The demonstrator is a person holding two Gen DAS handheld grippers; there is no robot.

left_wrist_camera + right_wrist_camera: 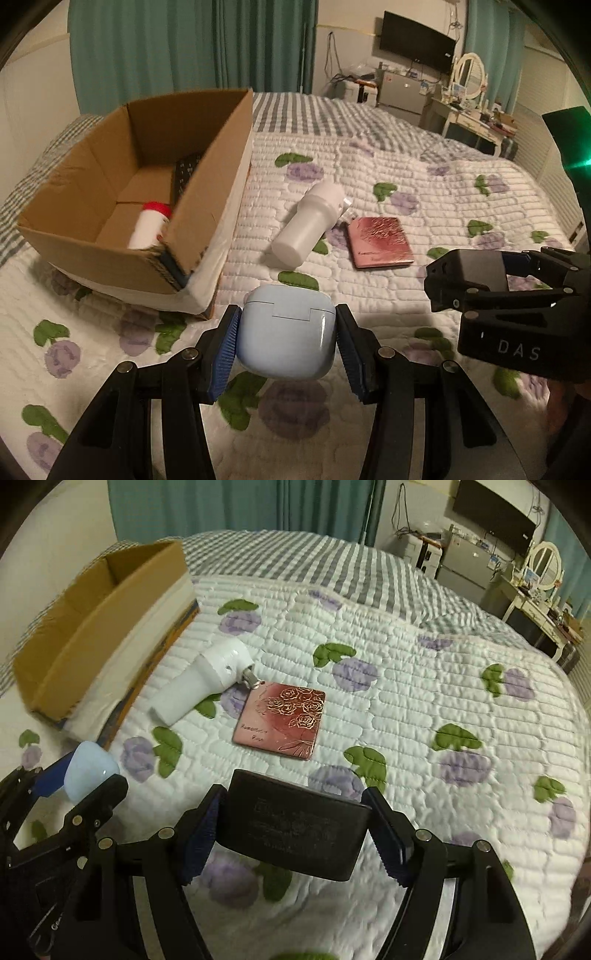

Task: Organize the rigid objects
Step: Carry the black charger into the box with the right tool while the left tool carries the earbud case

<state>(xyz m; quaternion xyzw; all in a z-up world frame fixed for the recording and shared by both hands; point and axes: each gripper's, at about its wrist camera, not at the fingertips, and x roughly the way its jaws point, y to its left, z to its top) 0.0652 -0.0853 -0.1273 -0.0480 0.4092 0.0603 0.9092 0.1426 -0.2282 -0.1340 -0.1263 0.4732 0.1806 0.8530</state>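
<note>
My left gripper [286, 341] is shut on a light blue earbud case [286, 332], held above the quilt just right of the cardboard box [218, 155]. The box holds a white bottle with a red cap [149, 225] and a dark remote [184, 173]. My right gripper [295, 834] is shut on a black box-shaped object [295, 830]; it also shows in the left wrist view [476, 280]. On the quilt lie a white cylindrical device [308, 221] [207, 681] and a pink rose-embossed case [380, 242] [282, 718].
The bed carries a white quilt with purple flowers [406, 701] and a grey checked blanket [314, 561] behind. Teal curtains, a wall TV [417, 42], a small fridge and a dressing table [472, 110] stand beyond the bed.
</note>
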